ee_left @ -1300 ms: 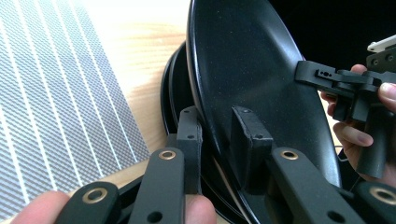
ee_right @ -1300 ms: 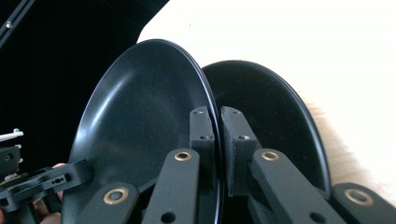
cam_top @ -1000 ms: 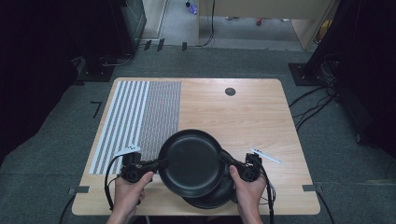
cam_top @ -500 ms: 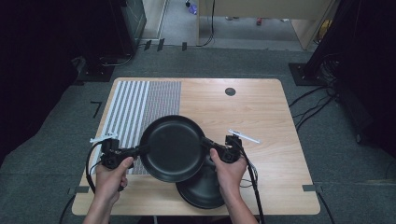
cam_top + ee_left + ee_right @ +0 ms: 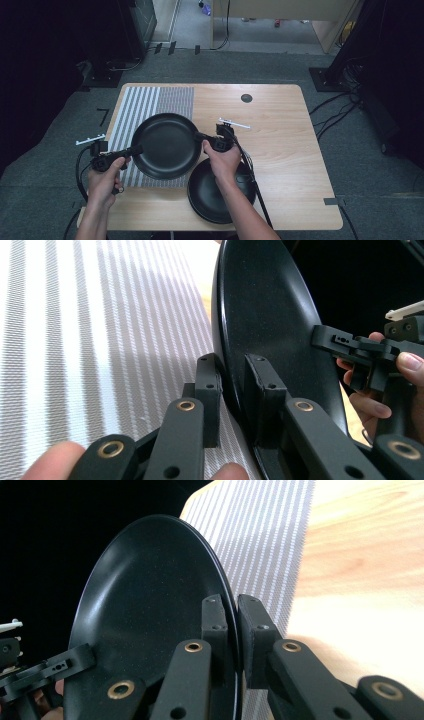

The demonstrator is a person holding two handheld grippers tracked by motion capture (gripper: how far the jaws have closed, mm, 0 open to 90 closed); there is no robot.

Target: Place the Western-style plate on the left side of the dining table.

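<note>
Black, empty upper plate (image 5: 166,146) clamped at opposite rims by left gripper (image 5: 131,150) and right gripper (image 5: 201,137)

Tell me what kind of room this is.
Probably a lab or recording studio, not a kitchen: a wooden table on grey carpet, loose cables and dark equipment stands around it.

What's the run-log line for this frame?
left gripper: shut on upper plate rim | right gripper: shut on opposite rim | plate: over striped mat | second plate: on table
</note>
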